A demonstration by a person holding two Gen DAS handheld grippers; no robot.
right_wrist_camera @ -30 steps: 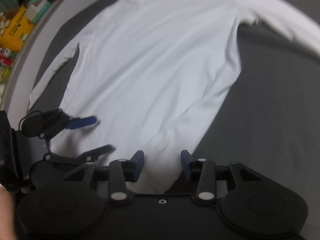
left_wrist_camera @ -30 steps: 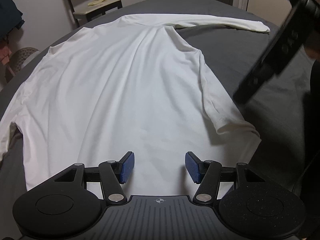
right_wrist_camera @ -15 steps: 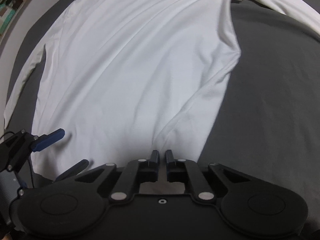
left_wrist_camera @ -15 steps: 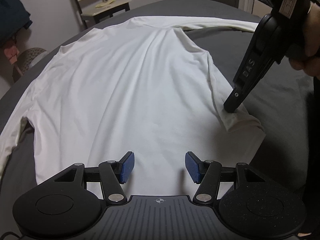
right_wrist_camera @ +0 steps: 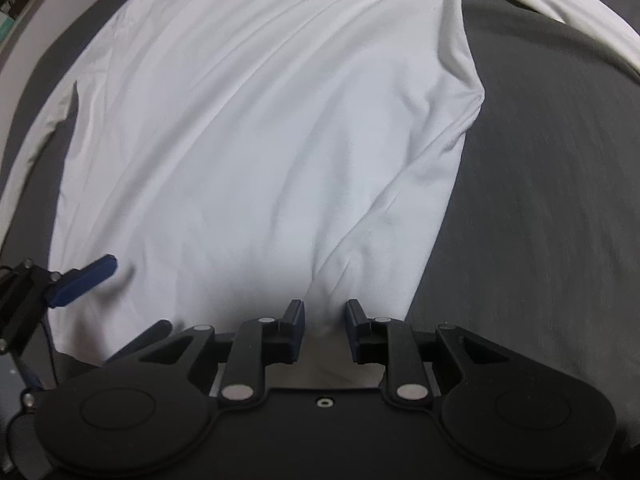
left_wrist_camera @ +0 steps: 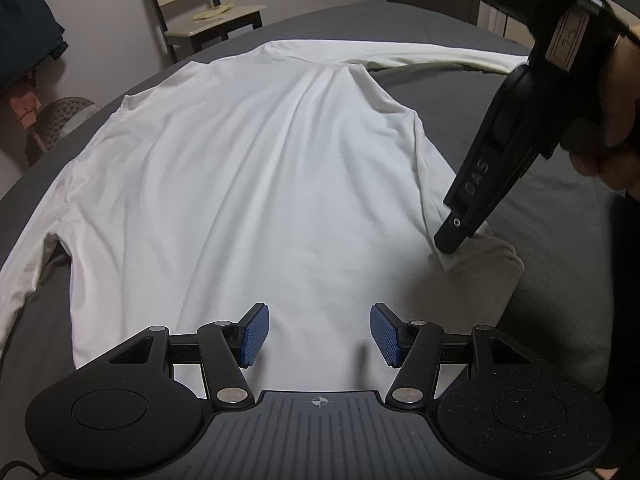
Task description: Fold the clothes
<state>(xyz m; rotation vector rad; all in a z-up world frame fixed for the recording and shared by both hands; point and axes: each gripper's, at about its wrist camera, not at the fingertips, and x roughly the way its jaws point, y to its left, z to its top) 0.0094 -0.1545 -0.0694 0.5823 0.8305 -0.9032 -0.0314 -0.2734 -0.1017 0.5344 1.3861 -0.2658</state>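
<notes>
A white long-sleeved shirt [left_wrist_camera: 260, 180] lies spread flat on a grey bed [left_wrist_camera: 520, 120], hem toward me. My left gripper [left_wrist_camera: 318, 316] hovers open over the middle of the hem, with nothing between its blue pads. My right gripper [left_wrist_camera: 454, 236] points down at the shirt's right side edge near the hem, where the cloth is bunched. In the right wrist view the shirt [right_wrist_camera: 260, 140] fills the frame. The right gripper [right_wrist_camera: 324, 308] has its fingers a little apart with a ridge of the shirt's side fold between them. The left gripper [right_wrist_camera: 138, 292] shows at the lower left.
One sleeve [left_wrist_camera: 440, 56] stretches out to the far right, and the other [left_wrist_camera: 24, 272] hangs off the left edge. A wooden chair [left_wrist_camera: 212, 16] stands beyond the bed. Dark clothes [left_wrist_camera: 24, 40] hang at the left. A person's hand [left_wrist_camera: 608, 152] holds the right gripper. Bare grey bedding [right_wrist_camera: 540, 200] lies right of the shirt.
The right gripper came down onto the shirt's right side edge and shut on the fold. Its fingers have since parted a little. The left gripper has hardly moved.
</notes>
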